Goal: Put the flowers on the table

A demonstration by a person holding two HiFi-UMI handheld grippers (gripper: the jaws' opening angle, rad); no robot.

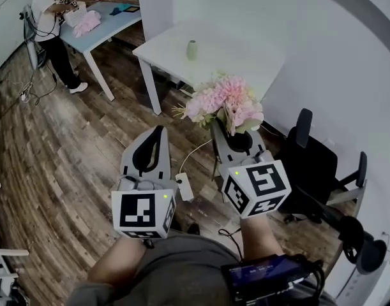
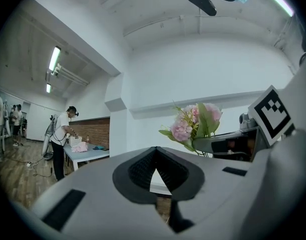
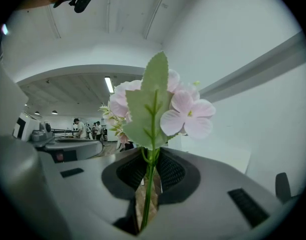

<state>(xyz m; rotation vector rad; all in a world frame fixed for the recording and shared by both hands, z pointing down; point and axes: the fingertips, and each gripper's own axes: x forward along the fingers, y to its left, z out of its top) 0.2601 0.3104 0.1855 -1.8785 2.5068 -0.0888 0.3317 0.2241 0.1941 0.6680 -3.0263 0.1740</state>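
The right gripper [image 1: 236, 139] pinches the thin green stems of a bunch of pink artificial flowers with green leaves [image 1: 223, 101]. In the right gripper view its ribbed black pads [image 3: 170, 171] press on the stems from both sides, and the blooms [image 3: 158, 109] stand upright above the jaws. At its 9 o'clock, just beside it, the left gripper [image 1: 153, 146] is level and carries nothing; in the left gripper view [image 2: 156, 156] its jaws meet at the tips, with only a small triangular gap behind them.

From the head view, the flowers hang in the air over the brown wooden plank floor [image 1: 67, 145], not on any surface. A white rectangular table [image 1: 239, 56] lies at 12 o'clock beyond them, with a small pale green vase [image 1: 192, 50] standing on it. A black office chair [image 1: 309, 164] sits at 3 o'clock of the right gripper. Well apart at 10 o'clock, a person in a white top [image 1: 48, 11] stands at a light blue table [image 1: 108, 24].
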